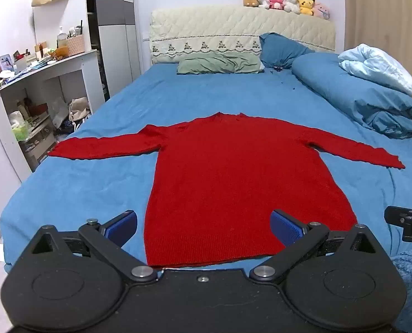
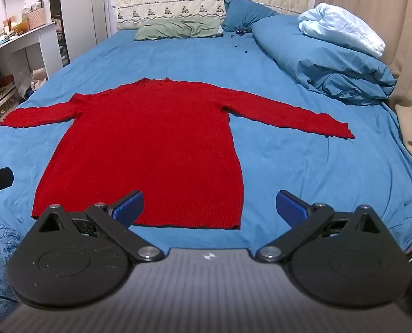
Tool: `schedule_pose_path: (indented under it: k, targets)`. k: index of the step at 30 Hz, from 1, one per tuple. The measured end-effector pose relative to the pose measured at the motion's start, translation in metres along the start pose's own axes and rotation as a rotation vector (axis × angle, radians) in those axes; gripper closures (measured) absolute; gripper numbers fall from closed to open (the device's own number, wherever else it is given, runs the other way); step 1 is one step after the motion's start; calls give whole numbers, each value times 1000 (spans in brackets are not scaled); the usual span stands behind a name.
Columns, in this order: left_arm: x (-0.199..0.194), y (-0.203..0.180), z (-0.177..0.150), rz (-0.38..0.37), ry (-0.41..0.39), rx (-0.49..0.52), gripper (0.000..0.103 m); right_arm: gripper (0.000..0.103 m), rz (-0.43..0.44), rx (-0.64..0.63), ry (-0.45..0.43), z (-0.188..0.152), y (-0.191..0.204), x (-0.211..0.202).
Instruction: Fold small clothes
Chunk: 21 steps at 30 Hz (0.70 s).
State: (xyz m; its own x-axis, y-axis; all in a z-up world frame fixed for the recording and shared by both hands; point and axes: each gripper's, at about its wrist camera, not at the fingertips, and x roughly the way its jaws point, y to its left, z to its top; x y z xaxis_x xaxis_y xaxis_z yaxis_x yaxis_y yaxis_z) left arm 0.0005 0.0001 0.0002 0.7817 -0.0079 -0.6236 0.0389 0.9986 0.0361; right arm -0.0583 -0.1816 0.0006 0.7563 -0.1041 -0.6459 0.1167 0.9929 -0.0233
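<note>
Red sweater (image 1: 233, 172) flat, sleeves spread, centre of bed (image 1: 100, 105), hem at 6 o'clock.

Left gripper (image 1: 204, 226), right gripper (image 2: 210, 205): jaws apart, empty, above hem.

Risk: pinching blue sheet with knit; loose sleeves dragging fold askew.

Hidden: hem's near edge behind left gripper body; left cuff tip at 9 o'clock unclear.

A bed (image 1: 100, 116) covered in a blue sheet carries a red sweater (image 1: 233, 172), spread flat with both sleeves out and its hem toward the foot. By the headboard lie a green pillow (image 1: 219, 62) and a blue pillow (image 1: 282, 48). A rolled blue duvet (image 1: 353, 94) lies along one side, topped by a pale blue, possibly second, quilt (image 1: 378, 66).
</note>
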Motion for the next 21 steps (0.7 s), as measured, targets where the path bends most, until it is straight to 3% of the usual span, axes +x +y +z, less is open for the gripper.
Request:
schedule_pose_path:
  k: [3,21]
  targets:
    - [0,2,-3,4,-28,-6,0,0,-1,-2,1,0,0,0]
    - [-3,-3,0,28,-25,14,0,0,-1,-1,3,-1,0,1]
